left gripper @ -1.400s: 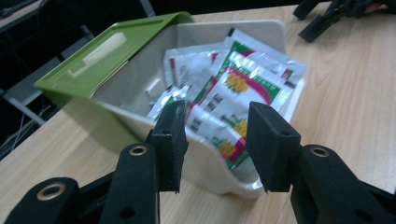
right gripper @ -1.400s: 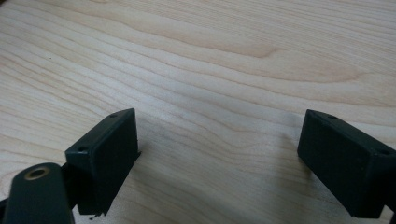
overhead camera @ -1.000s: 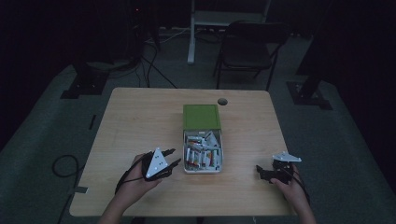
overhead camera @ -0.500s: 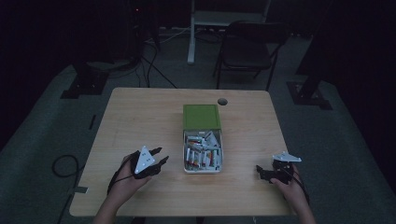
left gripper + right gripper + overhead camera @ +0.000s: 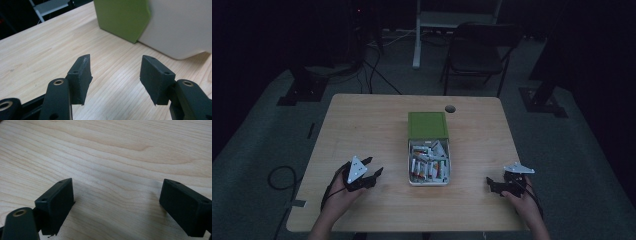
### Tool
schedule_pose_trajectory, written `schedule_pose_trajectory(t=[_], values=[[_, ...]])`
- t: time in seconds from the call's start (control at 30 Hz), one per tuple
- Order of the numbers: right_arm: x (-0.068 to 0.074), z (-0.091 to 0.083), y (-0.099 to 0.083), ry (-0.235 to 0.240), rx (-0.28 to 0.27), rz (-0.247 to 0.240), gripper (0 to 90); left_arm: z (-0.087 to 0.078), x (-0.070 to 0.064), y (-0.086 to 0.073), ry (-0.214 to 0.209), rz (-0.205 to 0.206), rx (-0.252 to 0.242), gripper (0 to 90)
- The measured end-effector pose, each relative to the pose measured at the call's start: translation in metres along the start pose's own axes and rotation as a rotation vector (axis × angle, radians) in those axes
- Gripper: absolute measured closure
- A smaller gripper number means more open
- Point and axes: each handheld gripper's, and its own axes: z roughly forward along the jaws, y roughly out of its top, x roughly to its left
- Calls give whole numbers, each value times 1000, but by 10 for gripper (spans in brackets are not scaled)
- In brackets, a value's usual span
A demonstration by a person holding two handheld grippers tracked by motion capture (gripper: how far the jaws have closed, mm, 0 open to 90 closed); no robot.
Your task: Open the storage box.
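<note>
A white box (image 5: 429,167) full of several small batteries sits mid-table, its green lid (image 5: 427,125) lying open behind it. My left gripper (image 5: 373,169) rests on the wooden table (image 5: 362,125) left of the box, open with nothing between its jaws. In the left gripper view the gripper (image 5: 115,72) points at the box's white wall (image 5: 180,27) and green lid (image 5: 122,17). My right gripper (image 5: 491,185) lies near the table's front right, well clear of the box, also open and empty. The right gripper view has my right gripper (image 5: 117,202) over bare wood (image 5: 112,157).
A round cable hole (image 5: 450,108) is in the table behind the lid. A dark folding chair (image 5: 474,50) and a white desk leg (image 5: 417,35) stand beyond the far edge. Cables (image 5: 277,175) lie on the floor at the left.
My left gripper has drawn back to the left, away from the battery box. The right gripper has stayed where it was.
</note>
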Motion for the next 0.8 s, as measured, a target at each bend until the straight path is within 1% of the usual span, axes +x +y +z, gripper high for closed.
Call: schedule_pose_trajectory(t=[0.07, 0.17, 0.23, 0.3, 0.37, 0.43, 0.5, 0.53, 0.57, 0.67, 0.8], values=[[0, 0, 0, 0, 0, 0, 118, 0, 2, -2, 0, -23, -1, 388], [0, 0, 0, 0, 0, 0, 118, 1, 5, -5, 12, -51, 4, 304], [0, 0, 0, 0, 0, 0, 117, 1, 7, -8, 24, -66, 4, 260], [0, 0, 0, 0, 0, 0, 118, 1, 9, -10, 37, -70, 9, 197], [0, 0, 0, 0, 0, 0, 118, 0, 11, -13, 46, -82, 13, 183], [0, 0, 0, 0, 0, 0, 118, 0, 13, -15, 44, -95, 22, 155], [0, 0, 0, 0, 0, 0, 117, 0, 15, -18, 59, -98, 24, 148], [0, 0, 0, 0, 0, 0, 118, -1, 16, -19, 66, -108, 27, 134], [0, 0, 0, 0, 0, 0, 117, -1, 17, -20, 69, -112, 35, 97], [0, 0, 0, 0, 0, 1, 118, -4, 21, -23, 89, -137, 30, 96], [0, 0, 0, 0, 0, 0, 118, -8, 28, -27, 118, -175, 46, 96]])
